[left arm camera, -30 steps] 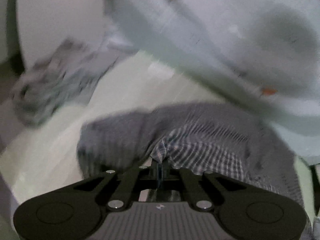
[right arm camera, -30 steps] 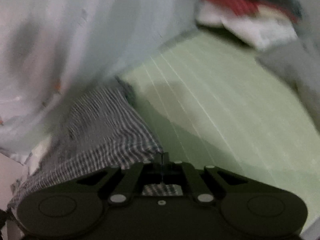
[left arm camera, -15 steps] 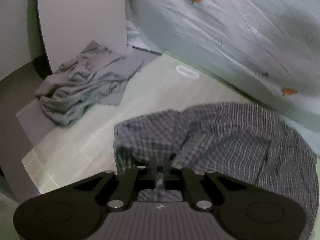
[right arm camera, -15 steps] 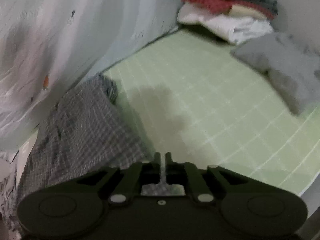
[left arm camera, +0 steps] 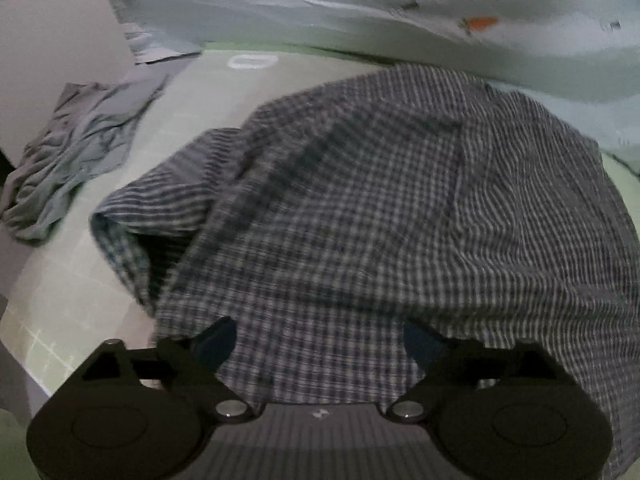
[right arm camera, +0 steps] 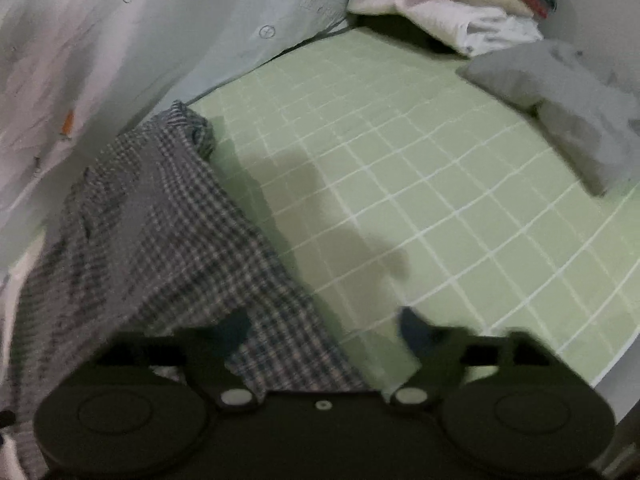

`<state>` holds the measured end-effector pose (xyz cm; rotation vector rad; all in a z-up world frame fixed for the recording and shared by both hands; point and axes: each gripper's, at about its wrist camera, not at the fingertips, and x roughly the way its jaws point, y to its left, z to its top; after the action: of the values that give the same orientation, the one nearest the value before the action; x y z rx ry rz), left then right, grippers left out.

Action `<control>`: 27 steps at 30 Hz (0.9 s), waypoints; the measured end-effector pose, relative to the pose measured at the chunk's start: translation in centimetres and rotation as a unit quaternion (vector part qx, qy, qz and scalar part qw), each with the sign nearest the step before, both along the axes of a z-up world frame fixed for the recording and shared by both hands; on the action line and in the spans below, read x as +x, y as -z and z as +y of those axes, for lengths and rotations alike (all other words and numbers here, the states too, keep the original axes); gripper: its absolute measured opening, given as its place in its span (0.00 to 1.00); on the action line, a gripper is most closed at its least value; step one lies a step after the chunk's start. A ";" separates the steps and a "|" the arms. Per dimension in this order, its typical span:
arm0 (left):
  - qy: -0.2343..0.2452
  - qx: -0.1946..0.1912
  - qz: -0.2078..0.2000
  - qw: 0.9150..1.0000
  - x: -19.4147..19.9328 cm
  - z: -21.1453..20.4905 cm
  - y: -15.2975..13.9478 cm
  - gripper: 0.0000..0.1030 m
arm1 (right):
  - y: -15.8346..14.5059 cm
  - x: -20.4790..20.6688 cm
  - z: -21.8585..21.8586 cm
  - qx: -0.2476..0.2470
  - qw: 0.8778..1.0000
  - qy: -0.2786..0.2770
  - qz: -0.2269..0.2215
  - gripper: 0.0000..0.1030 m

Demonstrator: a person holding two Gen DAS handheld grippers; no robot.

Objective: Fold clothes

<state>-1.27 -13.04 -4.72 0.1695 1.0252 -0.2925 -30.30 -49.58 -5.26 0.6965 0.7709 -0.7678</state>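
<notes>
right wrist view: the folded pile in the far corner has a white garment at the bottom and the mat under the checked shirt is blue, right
Not quite. In the right wrist view the mat is light green with white grid lines, not blue. The folded pile does have a white garment at the bottom, and the checked shirt lies on the mat.

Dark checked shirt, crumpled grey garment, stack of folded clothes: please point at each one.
Dark checked shirt [left arm camera: 380, 208], left wrist view, middle of cloth.
Crumpled grey garment [left arm camera: 68, 160], left wrist view, centre.
Stack of folded clothes [right arm camera: 460, 4], right wrist view, white layer.
</notes>
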 end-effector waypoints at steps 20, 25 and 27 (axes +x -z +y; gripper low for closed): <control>-0.008 0.037 0.017 0.999 6.4 -4.5 4.8 0.89 | 2.5 11.8 -6.8 -0.133 0.988 -0.042 0.065 1.00; -0.030 0.047 0.043 0.998 8.0 -5.6 6.5 0.94 | 3.6 16.0 -9.3 -0.098 0.994 -0.039 0.035 1.00; -0.037 0.039 0.048 0.997 8.0 -5.5 6.6 0.96 | 3.5 17.4 -9.1 -0.099 0.993 -0.057 0.028 1.00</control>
<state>6.78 -18.55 -11.36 0.1883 1.1354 -0.1947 -12.88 -58.66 -8.71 0.4502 0.7672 -0.7514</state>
